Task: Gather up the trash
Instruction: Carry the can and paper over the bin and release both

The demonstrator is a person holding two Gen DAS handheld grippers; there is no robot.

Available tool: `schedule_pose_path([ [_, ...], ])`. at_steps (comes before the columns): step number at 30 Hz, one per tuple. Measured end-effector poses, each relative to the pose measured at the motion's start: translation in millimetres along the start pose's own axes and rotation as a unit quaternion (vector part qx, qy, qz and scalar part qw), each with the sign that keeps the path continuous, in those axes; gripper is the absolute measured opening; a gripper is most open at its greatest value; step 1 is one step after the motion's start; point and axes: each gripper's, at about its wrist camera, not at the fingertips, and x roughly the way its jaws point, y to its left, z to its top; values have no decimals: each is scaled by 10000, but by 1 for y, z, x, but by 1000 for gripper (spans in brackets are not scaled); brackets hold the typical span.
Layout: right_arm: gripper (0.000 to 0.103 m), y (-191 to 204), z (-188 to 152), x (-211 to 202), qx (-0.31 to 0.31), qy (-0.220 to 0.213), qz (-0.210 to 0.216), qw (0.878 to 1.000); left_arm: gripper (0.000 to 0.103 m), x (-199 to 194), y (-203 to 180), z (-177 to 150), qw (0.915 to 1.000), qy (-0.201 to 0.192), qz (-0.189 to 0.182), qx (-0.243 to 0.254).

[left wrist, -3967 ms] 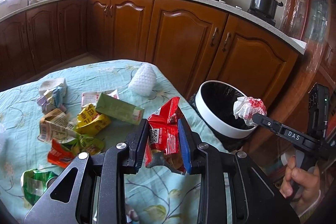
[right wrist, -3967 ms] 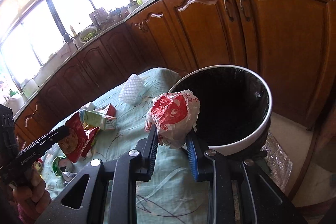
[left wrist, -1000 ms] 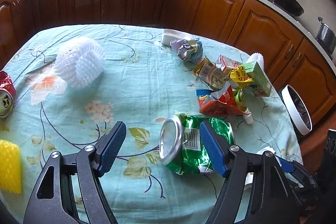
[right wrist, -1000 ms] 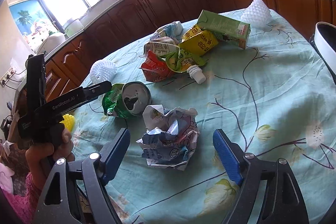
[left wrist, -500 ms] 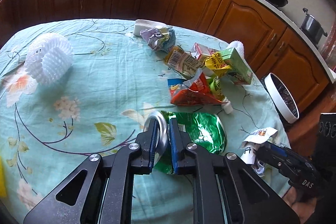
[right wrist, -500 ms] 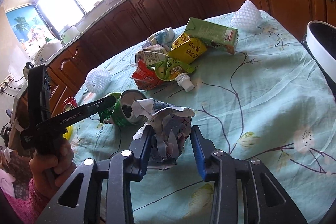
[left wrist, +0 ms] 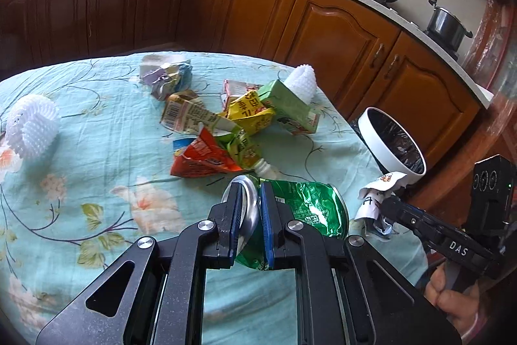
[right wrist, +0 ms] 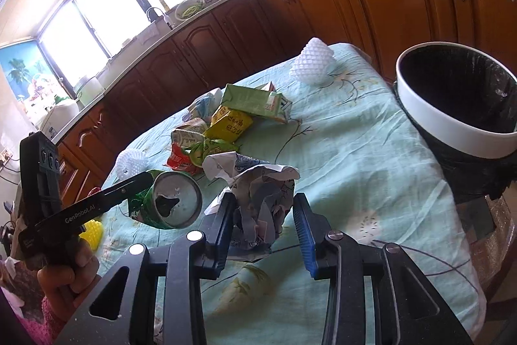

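Note:
My left gripper point(left wrist: 250, 193) is shut on the rim of a crushed green can point(left wrist: 307, 209), held just above the floral tablecloth. In the right wrist view the can point(right wrist: 176, 202) hangs from the left gripper point(right wrist: 142, 180), open end toward the camera. My right gripper point(right wrist: 263, 209) is shut on a crumpled paper wad point(right wrist: 261, 199); that wad point(left wrist: 378, 186) also shows beside the can in the left wrist view. The white-rimmed trash bin point(right wrist: 436, 122) with a black liner stands off the table's right edge, ahead of both grippers.
A pile of trash lies mid-table: a green carton point(left wrist: 287, 105), a yellow packet point(left wrist: 250, 112), a red wrapper point(left wrist: 200, 157) and a crumpled foil pack point(left wrist: 168, 76). White foam nets point(left wrist: 32, 125) point(left wrist: 302, 83) sit at left and by the far edge. Wooden cabinets point(left wrist: 339, 31) stand behind.
A second ago both grippers stood open around the can and the paper wad. They closed on them, and both now carry their loads up and toward the bin.

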Motion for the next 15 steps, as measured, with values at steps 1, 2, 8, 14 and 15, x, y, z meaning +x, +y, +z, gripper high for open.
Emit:
schedule_pose_path([
  [1,37,-4,1,-3,31,-45,-32,10000,11,1,-5,1,10000,-3,-42,24],
  [2,37,-8,2,-7,66,-84,-58,9999,11,3,-10,2,9999,4,-84,55],
  [8,37,-34,8,-28,257,-313,-244,9989,11,13,-39,6,9994,-1,-253,226],
  [14,37,-58,16,-44,403,-516,-437,9969,11,25,-68,10,9985,12,-379,389],
  [15,37,-62,17,-47,423,-547,-466,9965,11,26,-72,11,9983,15,-403,410],
])
